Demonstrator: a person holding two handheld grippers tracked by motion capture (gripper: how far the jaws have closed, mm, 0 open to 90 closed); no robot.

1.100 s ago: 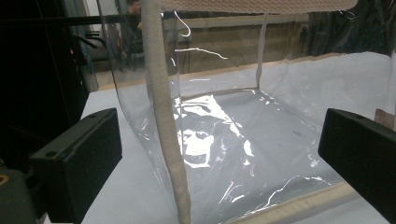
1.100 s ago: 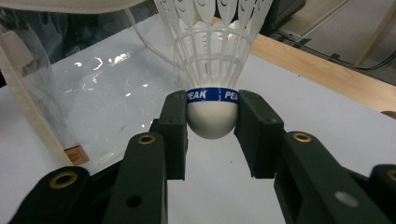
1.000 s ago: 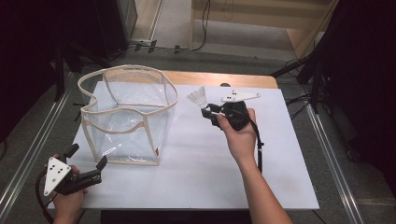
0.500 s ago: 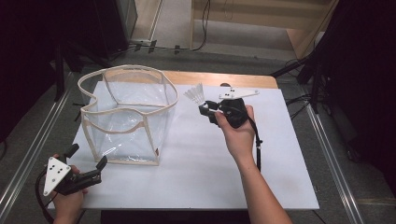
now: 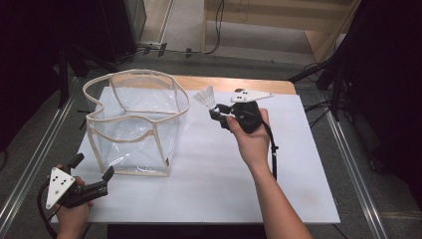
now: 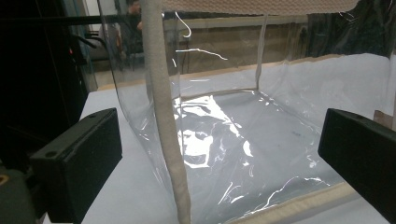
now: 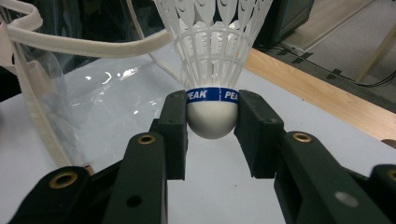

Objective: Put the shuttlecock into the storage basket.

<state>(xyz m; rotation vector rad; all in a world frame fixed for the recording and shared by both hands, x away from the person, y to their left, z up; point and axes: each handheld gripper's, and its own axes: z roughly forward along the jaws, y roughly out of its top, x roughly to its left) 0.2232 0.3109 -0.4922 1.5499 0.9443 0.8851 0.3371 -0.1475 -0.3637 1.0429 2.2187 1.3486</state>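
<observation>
A white plastic shuttlecock (image 5: 205,95) with a blue band sticks out of my right gripper (image 5: 217,110), just right of the bag's rim. In the right gripper view the jaws press both sides of the shuttlecock's (image 7: 212,56) white cork, so the right gripper (image 7: 211,126) is shut on it, skirt pointing away. A clear plastic bag (image 5: 134,124) with beige trim stands open on the left half of the white table top. My left gripper (image 5: 93,167) rests near the bag's front left corner, open. In the left gripper view its jaws (image 6: 219,154) stand wide, facing a corner seam of the bag (image 6: 261,130), apart from it.
The white table top (image 5: 224,179) has a wooden strip (image 5: 249,83) along its far edge. Metal rails (image 5: 348,149) run along both sides of the table. Dark stands and cables lie on the floor beyond.
My right gripper has shifted slightly up and toward the bag with the shuttlecock in it. The left gripper has stayed put.
</observation>
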